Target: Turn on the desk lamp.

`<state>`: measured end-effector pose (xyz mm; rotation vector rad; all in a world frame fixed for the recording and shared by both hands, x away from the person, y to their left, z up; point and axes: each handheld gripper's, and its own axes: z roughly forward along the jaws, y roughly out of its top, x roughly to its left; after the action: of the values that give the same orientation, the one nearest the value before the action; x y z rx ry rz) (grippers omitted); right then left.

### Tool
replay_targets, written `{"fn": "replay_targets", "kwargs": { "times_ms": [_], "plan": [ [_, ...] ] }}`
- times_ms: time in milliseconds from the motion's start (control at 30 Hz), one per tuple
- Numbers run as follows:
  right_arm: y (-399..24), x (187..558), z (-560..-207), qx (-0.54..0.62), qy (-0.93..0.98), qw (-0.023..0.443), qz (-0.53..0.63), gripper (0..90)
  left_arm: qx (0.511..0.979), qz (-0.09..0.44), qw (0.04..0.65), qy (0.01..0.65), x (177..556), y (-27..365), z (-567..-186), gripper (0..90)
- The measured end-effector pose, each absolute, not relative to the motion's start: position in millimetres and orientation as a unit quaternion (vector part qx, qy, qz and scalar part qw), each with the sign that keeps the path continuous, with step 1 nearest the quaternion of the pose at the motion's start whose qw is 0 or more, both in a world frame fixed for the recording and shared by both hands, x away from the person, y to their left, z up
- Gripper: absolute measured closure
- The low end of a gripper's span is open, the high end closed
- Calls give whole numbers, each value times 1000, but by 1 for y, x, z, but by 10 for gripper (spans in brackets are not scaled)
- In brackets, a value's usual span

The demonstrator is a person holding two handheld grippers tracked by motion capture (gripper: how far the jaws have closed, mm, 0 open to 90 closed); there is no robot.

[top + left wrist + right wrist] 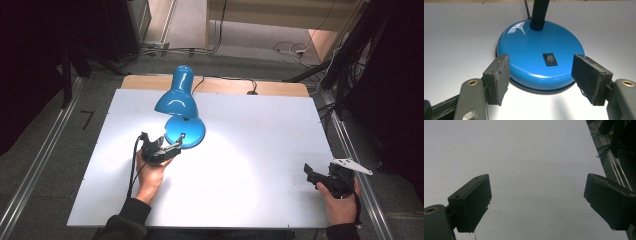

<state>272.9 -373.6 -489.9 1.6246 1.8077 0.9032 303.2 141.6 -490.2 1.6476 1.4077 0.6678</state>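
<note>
A blue desk lamp [179, 107] stands left of centre in the high view, toward the upper part of the white tabletop [260, 150], its shade [174, 102] tipped down over the round base [192, 131] and a bright pool of light lying on the surface below it, so the lamp reads as lit. The left gripper [175, 145] sits at the base's lower-left edge, and in the left gripper view its jaws stand spread with nothing pinched: one pad is at the left rim of the base [537, 56], the other at the right rim, and neither clearly presses the metal. The black rocker switch [550, 59] lies between them on the near slope of the base, with the corrugated black neck [539, 13] rising behind. The right gripper [307, 170] rests near the lower right corner of the high view, well apart from the lamp, its jaws also spread over bare tabletop [529, 157]. The risk from here, as I judge it, lies with the left hand: the glossy dome (slick and curved) gives a pad little to bite on, so a push at the switch could skid off or shove the whole base across the tabletop. A sideways knock on the neck could swing the shade, and the cord [225, 80] at the upper edge could drag.
</note>
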Motion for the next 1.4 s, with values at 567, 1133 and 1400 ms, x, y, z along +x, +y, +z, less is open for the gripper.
{"fn": "replay_targets", "kwargs": {
  "times_ms": [567,1133,1400],
  "plan": [
    [-374,272,-489,604,670,271,336,60,643,275,425,575,275,170,-480,228],
    [-375,271,-489,603,671,271,336,60,650,266,420,574,256,179,-483,224],
    [-376,271,-489,604,669,271,337,60,646,268,422,577,248,185,-481,224]
  ]
}}
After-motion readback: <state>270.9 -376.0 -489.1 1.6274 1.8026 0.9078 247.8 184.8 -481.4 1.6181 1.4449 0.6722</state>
